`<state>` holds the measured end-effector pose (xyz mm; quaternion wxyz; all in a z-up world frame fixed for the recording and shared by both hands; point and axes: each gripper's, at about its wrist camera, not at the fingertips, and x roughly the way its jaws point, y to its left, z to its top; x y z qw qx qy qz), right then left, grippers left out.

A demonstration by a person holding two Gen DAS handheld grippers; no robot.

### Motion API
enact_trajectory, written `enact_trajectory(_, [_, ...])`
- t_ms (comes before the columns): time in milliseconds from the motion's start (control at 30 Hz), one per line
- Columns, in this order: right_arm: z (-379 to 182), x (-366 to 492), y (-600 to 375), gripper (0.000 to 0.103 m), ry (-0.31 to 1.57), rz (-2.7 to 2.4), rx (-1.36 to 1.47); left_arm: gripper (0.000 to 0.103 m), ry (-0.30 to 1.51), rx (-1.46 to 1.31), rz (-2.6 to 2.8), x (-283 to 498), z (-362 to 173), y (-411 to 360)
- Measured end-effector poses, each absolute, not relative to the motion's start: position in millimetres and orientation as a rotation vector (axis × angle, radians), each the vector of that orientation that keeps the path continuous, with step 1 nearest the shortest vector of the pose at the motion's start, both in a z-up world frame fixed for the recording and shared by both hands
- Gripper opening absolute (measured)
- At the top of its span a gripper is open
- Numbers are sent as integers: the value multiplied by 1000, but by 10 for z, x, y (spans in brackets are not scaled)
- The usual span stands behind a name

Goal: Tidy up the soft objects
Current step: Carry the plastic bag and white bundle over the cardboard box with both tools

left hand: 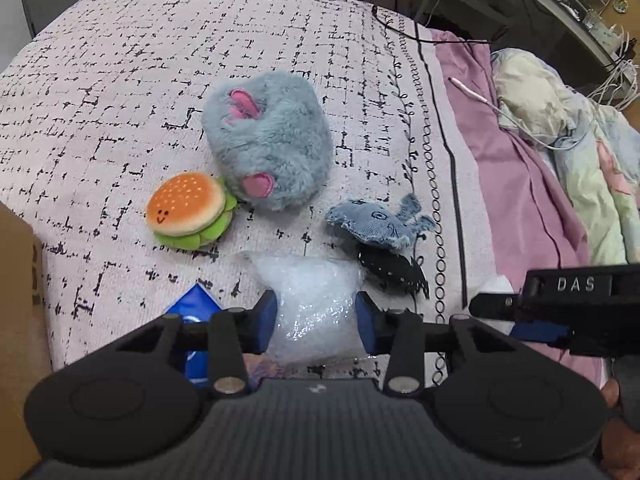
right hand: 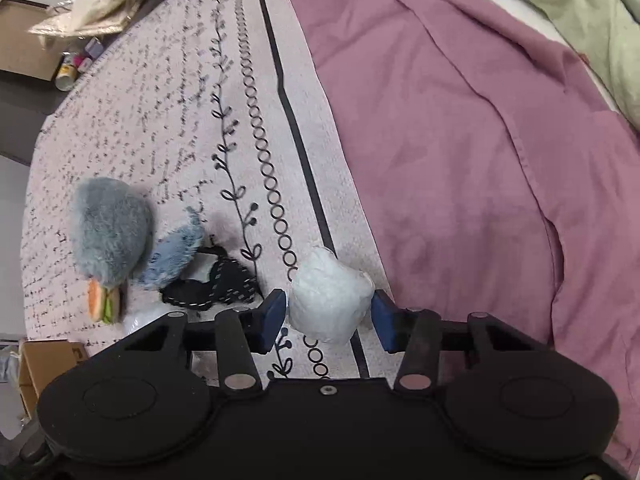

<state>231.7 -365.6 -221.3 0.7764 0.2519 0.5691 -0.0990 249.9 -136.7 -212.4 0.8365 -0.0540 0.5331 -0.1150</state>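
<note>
Blue pads of the left gripper (left hand: 316, 322) sit wide apart around a clear plastic bag (left hand: 310, 296) on the bed (left hand: 120, 80). Right gripper (right hand: 329, 322), also wide apart, has a white soft ball (right hand: 328, 300) between its pads, near the fluffy grey toy (right hand: 110, 232)

Four plush toys (left hand: 267, 140), two plastic bundles (left hand: 316, 300), one box (left hand: 16, 280).
</note>
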Motion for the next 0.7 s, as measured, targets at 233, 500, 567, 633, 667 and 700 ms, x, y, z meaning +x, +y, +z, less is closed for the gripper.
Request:
enact_trajectory(233, [-1978, 2176, -3597, 46, 1141, -166, 524, 40, 1082, -126, -238, 2294, -1900, -1281])
enact_trajectory(500, [-1679, 2031, -3494, 46, 1062, -124, 480, 40, 1008, -141, -234, 2071, -1574, -1167])
enact_trajectory(567, [-1609, 1991, -3427, 46, 1046, -110, 471, 40, 988, -141, -233, 2019, -1484, -1136])
enact_trajectory(633, [-1556, 1935, -3371, 46, 1030, -93, 460, 40, 972, -145, -231, 1969, -1406, -1100])
enact_trajectory(667, [-1523, 1913, -3334, 46, 1023, -83, 458, 40, 963, -148, -230, 1942, -1365, -1077])
enact_trajectory(700, [-1489, 1891, -3298, 46, 1017, -75, 457, 40, 954, -151, -229, 1917, -1326, -1052])
